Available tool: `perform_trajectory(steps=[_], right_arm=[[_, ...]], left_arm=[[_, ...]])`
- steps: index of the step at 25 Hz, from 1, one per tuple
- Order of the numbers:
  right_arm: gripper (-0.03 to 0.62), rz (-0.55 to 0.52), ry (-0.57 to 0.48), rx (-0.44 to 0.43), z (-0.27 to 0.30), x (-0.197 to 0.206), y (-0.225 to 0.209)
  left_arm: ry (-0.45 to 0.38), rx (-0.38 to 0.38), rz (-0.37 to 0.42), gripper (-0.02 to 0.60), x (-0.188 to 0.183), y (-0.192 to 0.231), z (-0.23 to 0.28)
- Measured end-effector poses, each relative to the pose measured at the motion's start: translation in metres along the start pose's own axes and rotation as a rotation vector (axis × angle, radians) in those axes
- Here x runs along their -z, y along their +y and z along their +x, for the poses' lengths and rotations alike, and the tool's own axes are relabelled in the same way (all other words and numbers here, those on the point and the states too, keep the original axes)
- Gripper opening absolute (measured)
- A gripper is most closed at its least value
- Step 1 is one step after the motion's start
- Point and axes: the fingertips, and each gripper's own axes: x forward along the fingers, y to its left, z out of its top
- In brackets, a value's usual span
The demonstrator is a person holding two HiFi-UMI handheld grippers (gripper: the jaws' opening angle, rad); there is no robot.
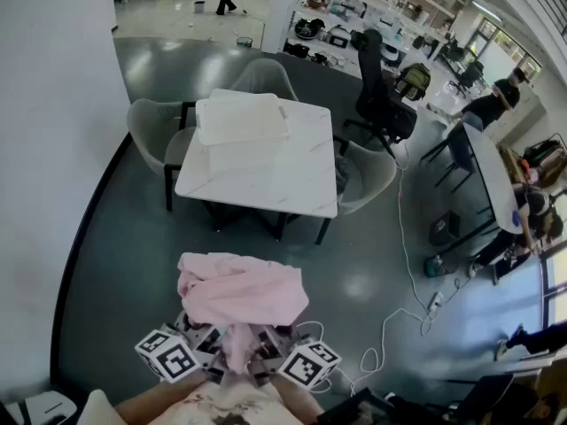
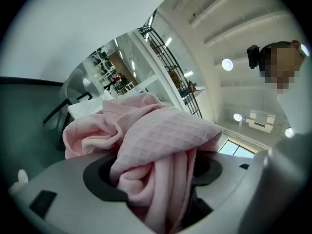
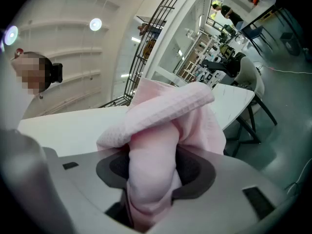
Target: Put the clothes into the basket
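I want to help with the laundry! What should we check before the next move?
1. Left gripper gripping the pink cloth: ok.
2. Right gripper gripping the same cloth: ok.
3. White basket in sight on the table: ok.
4. Cloth in the basket: not ok, it is held well short of the table.
5. Room inside the basket: cannot tell from here.

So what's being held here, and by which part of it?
The pink cloth: left gripper and right gripper each clamp a bunched fold of it.
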Motion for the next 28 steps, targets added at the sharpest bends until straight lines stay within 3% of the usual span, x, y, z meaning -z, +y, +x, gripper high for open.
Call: perform_trajectory(steps=[18, 28], right_arm=[[0.201, 0.044, -0.011, 0.031, 0.033, -0.018, -0.003], [0.201, 0.041, -0.007, 0.079, 0.108, -0.025, -0.011]], left_arm=[[0.038, 0.003, -0.026, 0.347, -0.025, 0.015, 0.026], [0.058, 0.019, -0.069, 0.347, -0.079, 0.063, 0.057]])
